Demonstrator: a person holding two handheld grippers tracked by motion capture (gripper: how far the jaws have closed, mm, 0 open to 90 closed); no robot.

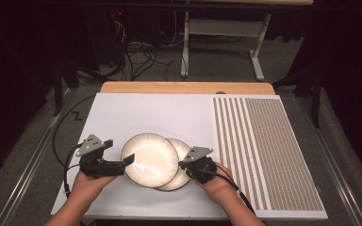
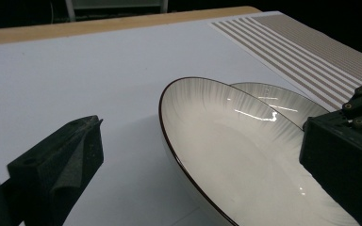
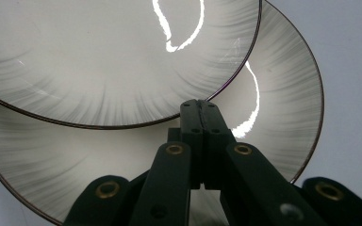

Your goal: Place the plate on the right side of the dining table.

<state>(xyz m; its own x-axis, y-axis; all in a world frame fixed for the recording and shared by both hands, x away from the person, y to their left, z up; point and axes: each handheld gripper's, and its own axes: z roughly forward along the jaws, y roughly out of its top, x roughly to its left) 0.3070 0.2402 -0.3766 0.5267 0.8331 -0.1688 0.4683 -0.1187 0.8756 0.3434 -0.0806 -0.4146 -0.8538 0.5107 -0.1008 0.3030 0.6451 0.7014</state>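
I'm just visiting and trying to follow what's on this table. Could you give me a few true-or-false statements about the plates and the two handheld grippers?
1. Two plates overlap, the upper plate partly covering the lower plate. True.
2. The right gripper has its jaws wide apart. False: they are shut together, over the lower plate.
3. The left gripper stands open at the upper plate's rim. True.
4. The plates sit on the striped mat. False: they lie on the white board beside it.

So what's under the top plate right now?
A second, matching plate lies under the top plate, offset toward the right gripper. Its right part shows; the rest is covered, so contact between them cannot be judged.
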